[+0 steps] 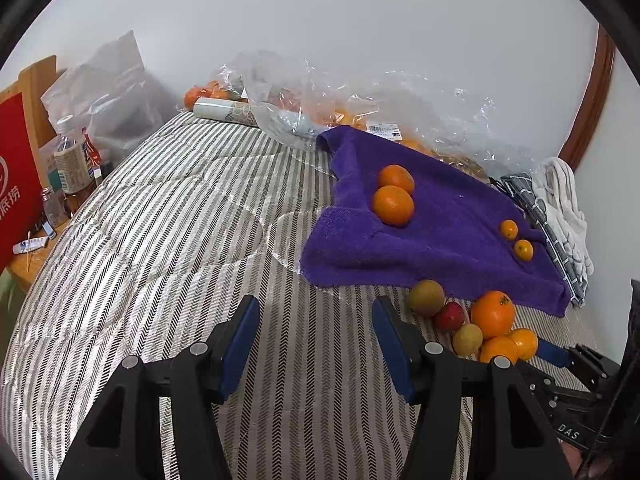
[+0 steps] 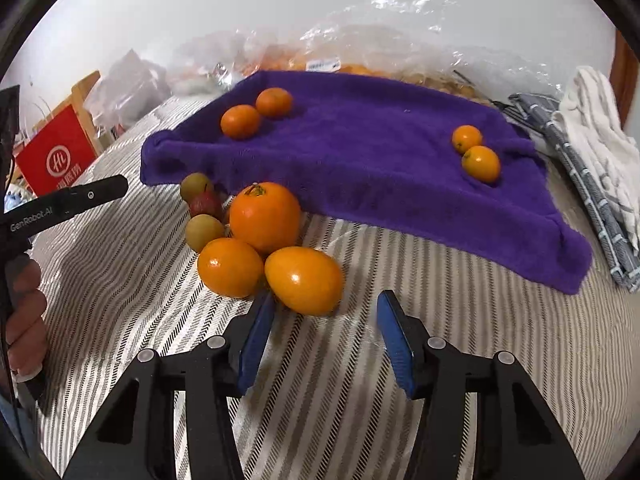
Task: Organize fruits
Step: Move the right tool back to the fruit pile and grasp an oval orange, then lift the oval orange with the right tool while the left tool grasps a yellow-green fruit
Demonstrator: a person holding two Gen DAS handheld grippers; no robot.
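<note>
We have both grippers over the striped grey-and-white bed cover (image 1: 160, 220), both pointing down at it.

Left gripper (image 1: 316, 344): blue pads apart, nothing between them, only striped fabric below. Released.

Right gripper (image 2: 324, 340): blue pads apart, no fruit between them. The left pad tip sits just beside the oval glossy orange fruit (image 2: 304, 280); we cannot tell if it touches. Not grasping.

Fruit pile lies on the cover, just off the near edge of the purple fleece towel (image 2: 360, 152):
- big round orange with a green stem scar (image 2: 265, 216), middle of the pile
- rounder glossy orange fruit (image 2: 229, 266), touching the oval one and the big orange
- two small yellow-green round fruits (image 2: 204, 232), one at the towel edge, one nearer us
- small red round fruit (image 2: 205, 204) between them

Already on the towel:
- pair of mid-size mandarins (image 2: 240, 121), far left part, touching each other
- pair of small orange kumquat-like fruits (image 2: 480, 163), right part, close together

Behind the towel: clear crinkled plastic bags (image 1: 304, 92) with more orange fruit inside, against the white wall. Right of the towel: folded grey checked cloth (image 2: 592, 200) and white cloth (image 2: 600, 132).

In the right wrist view, a hand (image 2: 24, 312) holds the left tool's handle at the frame's left edge.
</note>
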